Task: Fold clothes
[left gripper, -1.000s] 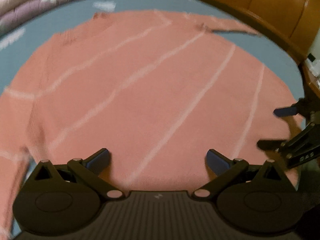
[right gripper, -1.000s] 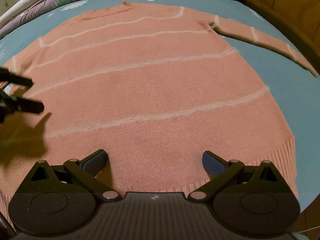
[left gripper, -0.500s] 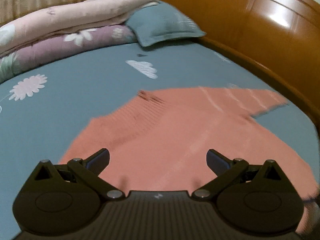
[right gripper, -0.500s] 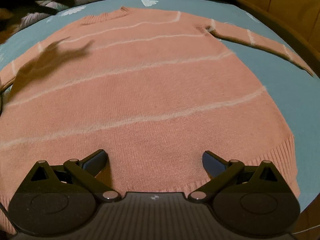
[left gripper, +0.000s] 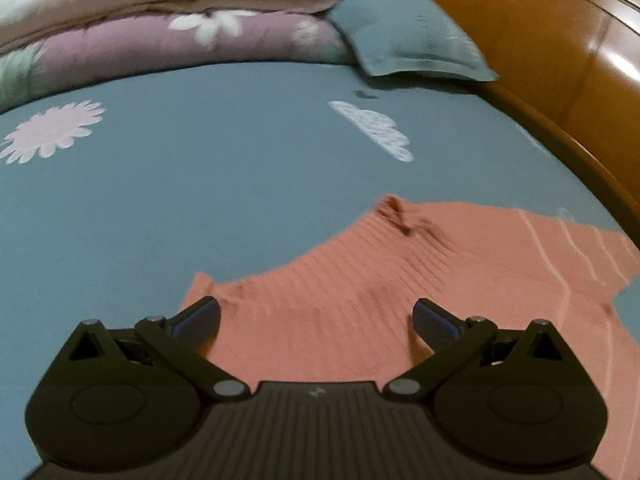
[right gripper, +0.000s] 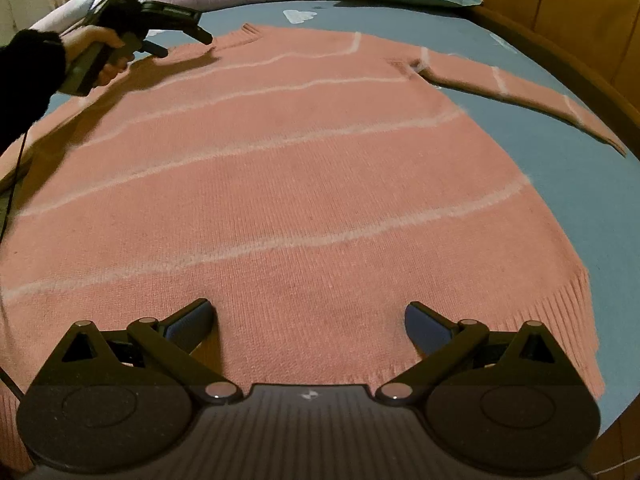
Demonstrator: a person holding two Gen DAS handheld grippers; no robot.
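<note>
A salmon-pink sweater (right gripper: 304, 168) with thin white stripes lies flat on the blue bed sheet (right gripper: 592, 184), its one sleeve (right gripper: 516, 88) stretched out to the right. My right gripper (right gripper: 307, 320) hovers open over the ribbed hem. My left gripper (left gripper: 316, 318) is open above the ribbed collar (left gripper: 360, 264). In the right wrist view the left gripper (right gripper: 186, 42) shows at the far left by the collar (right gripper: 240, 36), held by a hand in a dark sleeve. Nothing is between either pair of fingers.
Folded quilts in pink and purple (left gripper: 168, 36) and a teal pillow (left gripper: 404, 48) are stacked at the far end of the bed. A wooden bed frame (left gripper: 560, 60) curves along the right side. The blue sheet (left gripper: 200, 184) carries white flower and cloud prints.
My left gripper has travelled from over the sweater's body up to its collar, still open. My right gripper has stayed over the hem.
</note>
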